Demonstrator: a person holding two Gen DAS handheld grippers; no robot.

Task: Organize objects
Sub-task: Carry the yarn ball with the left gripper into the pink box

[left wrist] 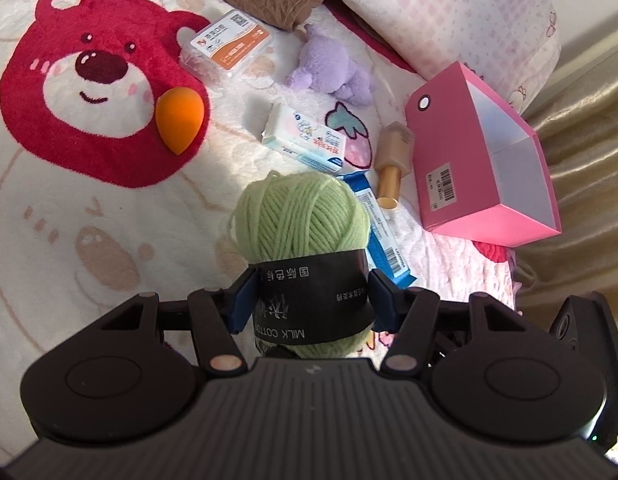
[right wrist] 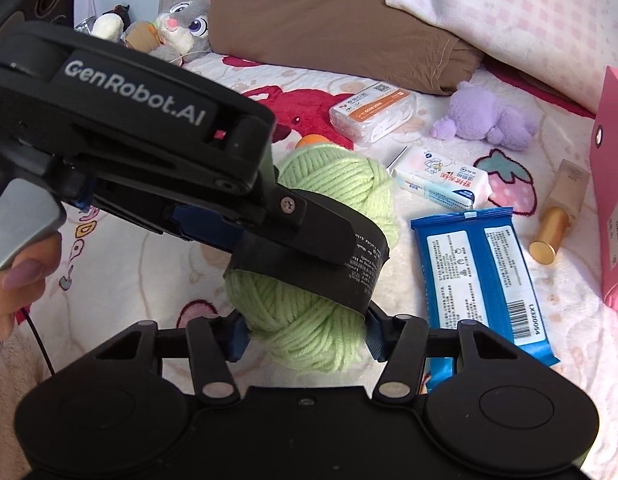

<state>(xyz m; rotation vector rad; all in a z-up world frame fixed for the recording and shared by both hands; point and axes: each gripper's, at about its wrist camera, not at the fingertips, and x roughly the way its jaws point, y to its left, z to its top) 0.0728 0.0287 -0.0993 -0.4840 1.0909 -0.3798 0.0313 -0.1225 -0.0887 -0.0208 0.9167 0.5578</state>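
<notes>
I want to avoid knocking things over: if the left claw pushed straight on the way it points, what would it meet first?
The left claw already grips the green yarn ball. Straight beyond it, likely the blue wipes packet or the white soap box; depth is unclear.

The soft ball of yarn [left wrist: 305, 212] is pale green, with a black paper band [left wrist: 313, 296] printed in white letters. The fluffy blanket [left wrist: 89, 240] is cream with a big red bear face [left wrist: 93, 80] (its muzzle is white). The open cardboard box [left wrist: 481, 160] is pink, the egg-shaped sponge [left wrist: 180, 118] orange, the flat wipes packet [right wrist: 481, 276] blue, the small plush toy [left wrist: 333, 68] lilac.
</notes>
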